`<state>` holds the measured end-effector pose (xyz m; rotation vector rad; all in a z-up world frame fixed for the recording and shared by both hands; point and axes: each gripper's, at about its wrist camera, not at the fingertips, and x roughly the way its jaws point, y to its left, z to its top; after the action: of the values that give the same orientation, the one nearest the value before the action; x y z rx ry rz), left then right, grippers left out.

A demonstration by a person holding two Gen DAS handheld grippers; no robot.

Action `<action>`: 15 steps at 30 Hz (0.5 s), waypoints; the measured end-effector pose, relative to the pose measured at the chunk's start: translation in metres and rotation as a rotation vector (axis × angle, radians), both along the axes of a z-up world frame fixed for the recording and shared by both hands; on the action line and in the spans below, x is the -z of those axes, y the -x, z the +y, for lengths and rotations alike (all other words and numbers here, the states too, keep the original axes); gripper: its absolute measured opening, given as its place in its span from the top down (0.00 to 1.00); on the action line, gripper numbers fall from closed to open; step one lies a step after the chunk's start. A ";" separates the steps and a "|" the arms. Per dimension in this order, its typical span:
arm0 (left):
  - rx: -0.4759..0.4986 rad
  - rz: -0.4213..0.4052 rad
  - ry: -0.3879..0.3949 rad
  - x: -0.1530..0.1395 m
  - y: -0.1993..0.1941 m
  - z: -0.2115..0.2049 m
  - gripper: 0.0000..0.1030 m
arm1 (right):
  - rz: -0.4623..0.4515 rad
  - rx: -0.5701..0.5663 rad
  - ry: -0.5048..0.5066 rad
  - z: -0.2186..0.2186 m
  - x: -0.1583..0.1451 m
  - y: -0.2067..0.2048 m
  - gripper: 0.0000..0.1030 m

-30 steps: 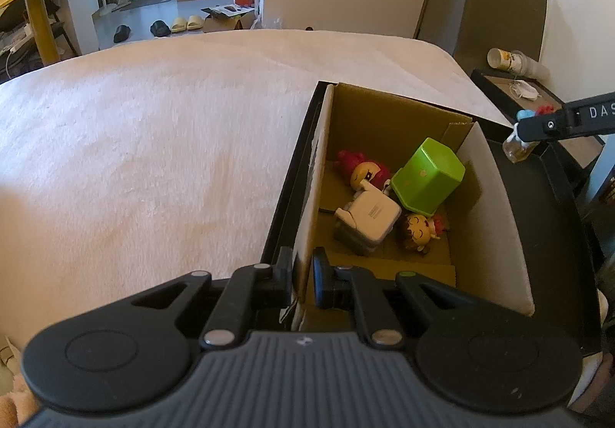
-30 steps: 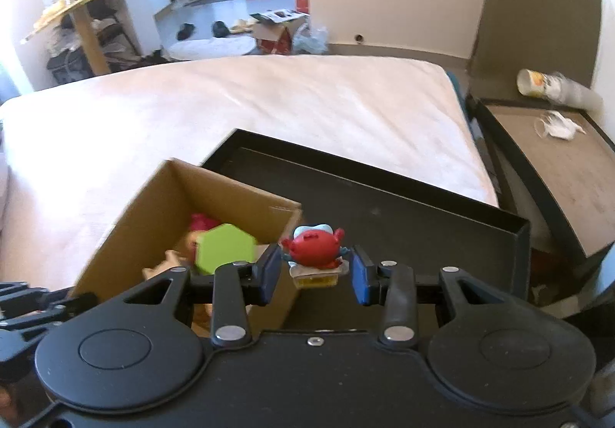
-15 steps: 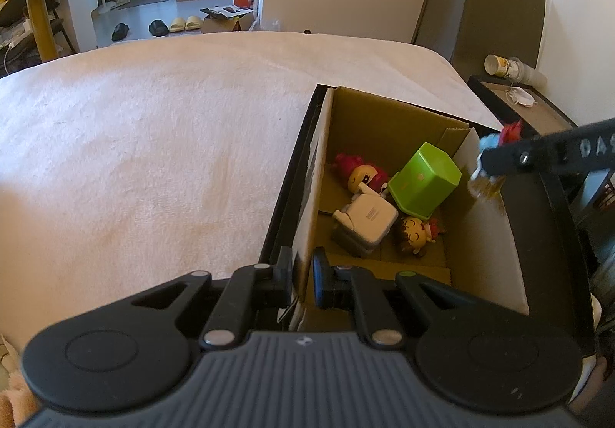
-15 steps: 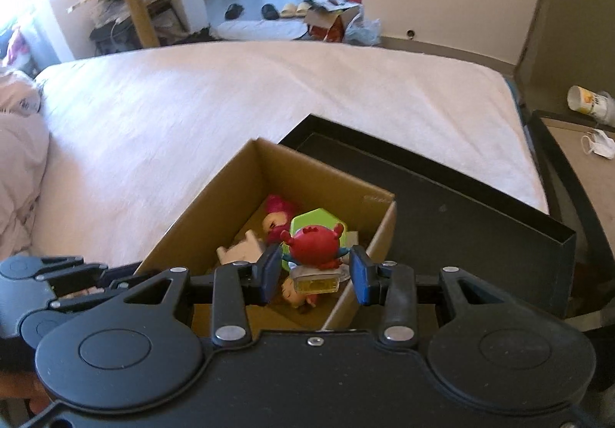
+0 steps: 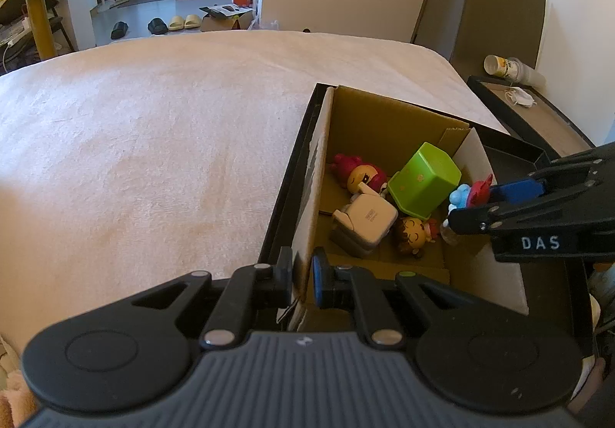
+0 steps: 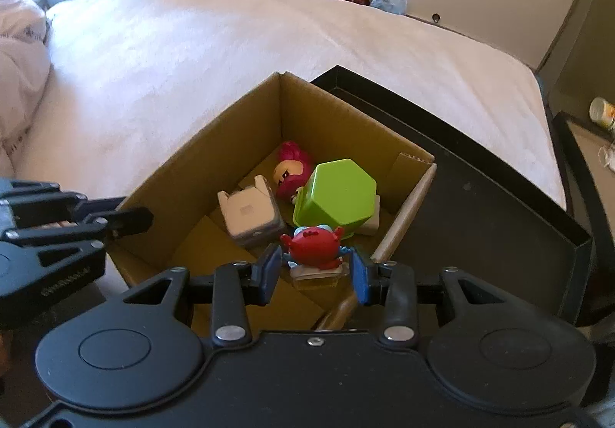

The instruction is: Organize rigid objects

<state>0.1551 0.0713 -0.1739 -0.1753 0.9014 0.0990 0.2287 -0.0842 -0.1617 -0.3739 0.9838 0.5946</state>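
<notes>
Left wrist cam sits just behind the left tool (image 5: 301,280), low and close at the near wall of the cardboard box (image 5: 319,174), facing forward across the bed (image 5: 153,128) toward the doorway. Right wrist cam sits behind the right tool (image 6: 314,270), higher, tilted down into the same box (image 6: 200,147) from its right side. Both views share the box interior, the black tray (image 6: 480,205) and the bed; each also catches the other tool.
</notes>
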 end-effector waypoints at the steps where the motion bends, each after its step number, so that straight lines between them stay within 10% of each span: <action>1: 0.000 0.000 0.000 0.000 0.000 0.000 0.91 | -0.003 -0.001 0.005 0.001 0.001 0.001 0.62; 15: 0.015 0.033 0.013 0.000 -0.005 0.003 0.90 | -0.017 0.048 -0.052 -0.015 -0.021 0.003 0.59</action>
<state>0.1602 0.0745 -0.1742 -0.1793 0.9364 0.0821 0.2261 -0.0995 -0.1410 -0.3079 0.9570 0.5720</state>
